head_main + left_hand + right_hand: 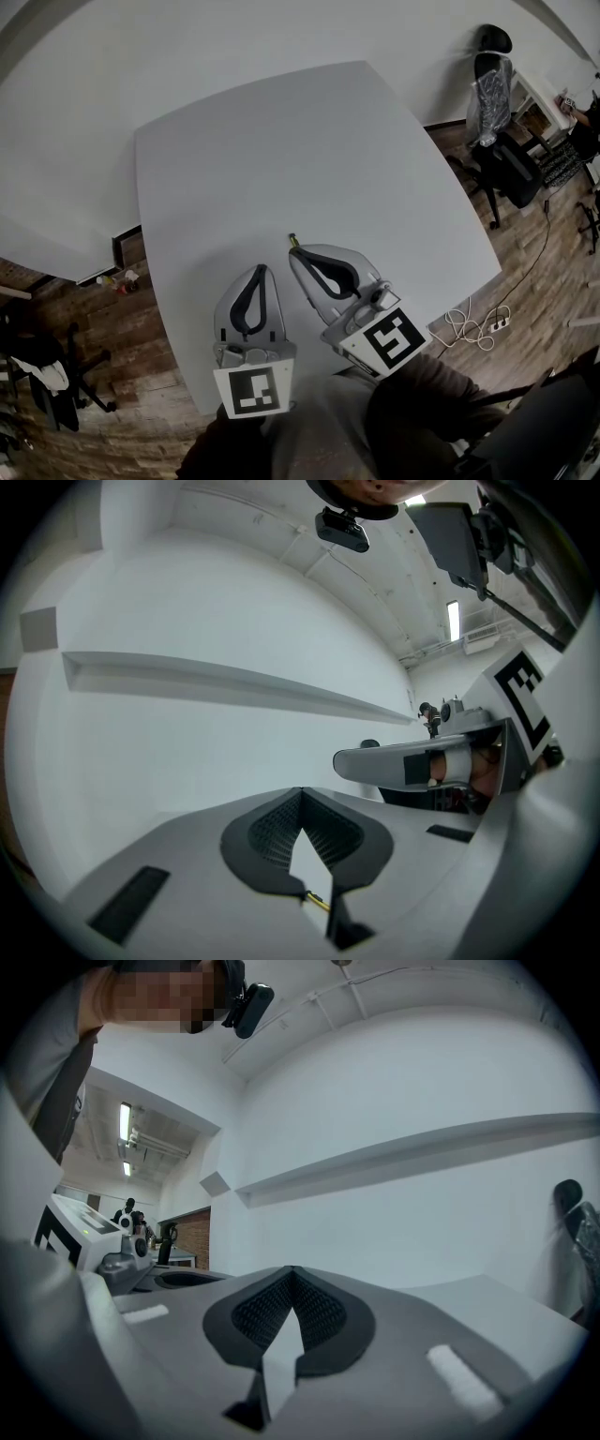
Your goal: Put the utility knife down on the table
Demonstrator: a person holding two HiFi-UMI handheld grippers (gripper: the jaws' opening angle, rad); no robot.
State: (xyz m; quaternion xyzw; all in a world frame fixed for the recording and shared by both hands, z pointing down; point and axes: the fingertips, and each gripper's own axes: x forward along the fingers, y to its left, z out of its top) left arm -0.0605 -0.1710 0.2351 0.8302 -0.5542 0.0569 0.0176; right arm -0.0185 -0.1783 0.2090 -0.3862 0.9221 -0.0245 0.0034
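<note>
My right gripper hovers over the near part of the white table, its jaws closed. A small yellow and dark end of the utility knife pokes out just past its fingertips; the rest of the knife is hidden under the jaws. In the right gripper view a pale strip sits between the closed black pads. My left gripper is beside it on the left, shut with nothing in it; its tips meet. The right gripper shows at the right of the left gripper view.
The table's front edge lies just under both grippers. A black office chair stands at the far right on the wood floor, with a cable and power strip near the table's right corner. A white wall runs behind the table.
</note>
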